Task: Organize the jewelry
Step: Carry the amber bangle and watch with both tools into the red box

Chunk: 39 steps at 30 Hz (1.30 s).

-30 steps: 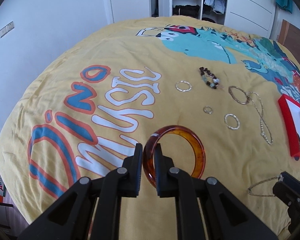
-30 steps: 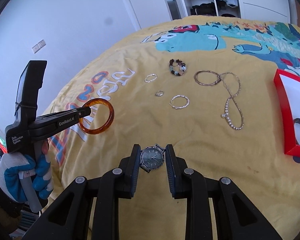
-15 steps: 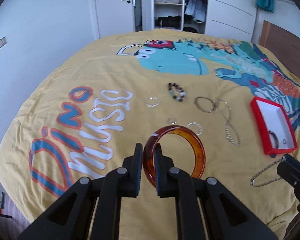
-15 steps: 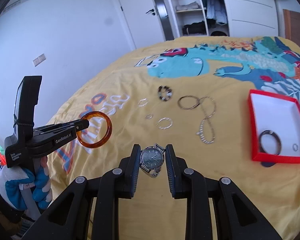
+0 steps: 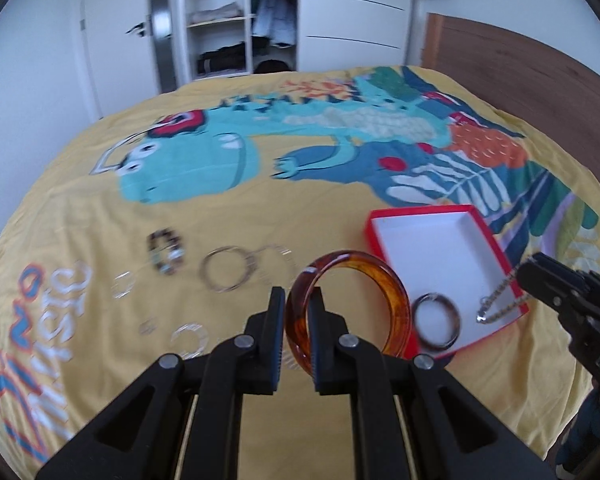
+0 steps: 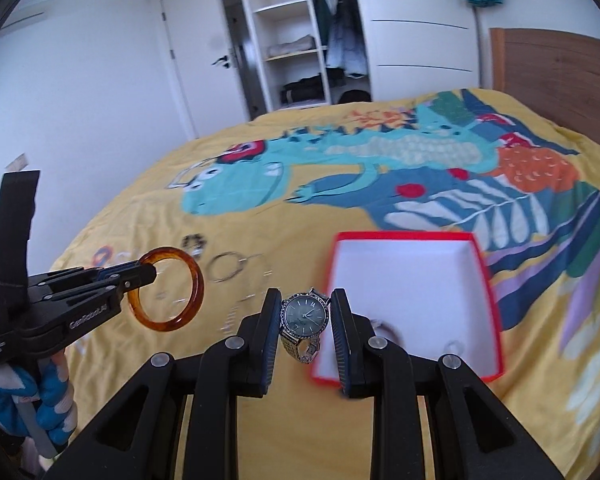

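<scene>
My left gripper point(image 5: 297, 304) is shut on an amber bangle point(image 5: 396, 304) and holds it above the bed, just left of the red box point(image 5: 432, 212). The bangle point(image 6: 196, 280) also shows in the right wrist view. My right gripper point(image 6: 305, 312) is shut on a silver watch point(image 6: 305, 316) and holds it over the near left edge of the red box point(image 6: 476, 248). The watch's chain strap point(image 5: 500, 300) hangs over the box in the left wrist view. A dark ring bracelet point(image 5: 436, 322) lies in the box.
Loose jewelry lies on the yellow bedspread point(image 5: 100, 216) left of the box: a bead bracelet point(image 5: 165, 254), a silver bangle point(image 5: 225, 274), small rings point(image 5: 123, 285). A wooden headboard point(image 5: 520, 52) is at the far right, a wardrobe point(image 5: 228, 12) behind.
Both grippers moved right and toward the red box, which now lies much closer. The bangle and the watch stay gripped.
</scene>
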Available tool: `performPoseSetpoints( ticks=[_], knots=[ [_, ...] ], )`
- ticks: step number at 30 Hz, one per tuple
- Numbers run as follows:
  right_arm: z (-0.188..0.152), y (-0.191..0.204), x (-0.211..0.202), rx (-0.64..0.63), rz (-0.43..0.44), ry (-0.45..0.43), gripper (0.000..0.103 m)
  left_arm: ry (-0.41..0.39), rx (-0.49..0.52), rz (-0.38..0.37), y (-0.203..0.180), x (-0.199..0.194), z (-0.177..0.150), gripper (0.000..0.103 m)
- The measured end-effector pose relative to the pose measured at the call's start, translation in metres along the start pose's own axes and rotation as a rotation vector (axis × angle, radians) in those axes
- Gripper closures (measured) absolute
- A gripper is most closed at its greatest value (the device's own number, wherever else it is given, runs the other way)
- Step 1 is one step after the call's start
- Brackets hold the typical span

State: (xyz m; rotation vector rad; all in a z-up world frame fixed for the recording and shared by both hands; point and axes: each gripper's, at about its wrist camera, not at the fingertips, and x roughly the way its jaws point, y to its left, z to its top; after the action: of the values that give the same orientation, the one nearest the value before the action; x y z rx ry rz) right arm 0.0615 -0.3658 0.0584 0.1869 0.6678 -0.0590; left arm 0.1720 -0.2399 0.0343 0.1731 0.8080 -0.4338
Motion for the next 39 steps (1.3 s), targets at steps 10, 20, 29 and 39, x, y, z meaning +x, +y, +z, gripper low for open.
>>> performPoseSetpoints(
  ticks=[10, 20, 29, 39],
  knots=[
    [0.021, -0.101, 0.080, 0.056, -0.126, 0.052, 0.078, 0.045, 0.137, -0.043, -0.098, 0.106, 0.033, 0.093],
    [-0.006, -0.135, 0.133, 0.060, -0.150, 0.177, 0.078, 0.124, 0.196, 0.003, -0.118, 0.163, 0.014, 0.093],
    [-0.024, -0.133, 0.138, 0.012, -0.171, 0.237, 0.078, 0.155, 0.198, 0.020, -0.124, 0.174, 0.010, 0.092],
    [-0.030, -0.142, 0.116, 0.032, -0.210, 0.247, 0.074, 0.115, 0.129, -0.056, -0.116, 0.137, 0.020, 0.073]
  ],
)
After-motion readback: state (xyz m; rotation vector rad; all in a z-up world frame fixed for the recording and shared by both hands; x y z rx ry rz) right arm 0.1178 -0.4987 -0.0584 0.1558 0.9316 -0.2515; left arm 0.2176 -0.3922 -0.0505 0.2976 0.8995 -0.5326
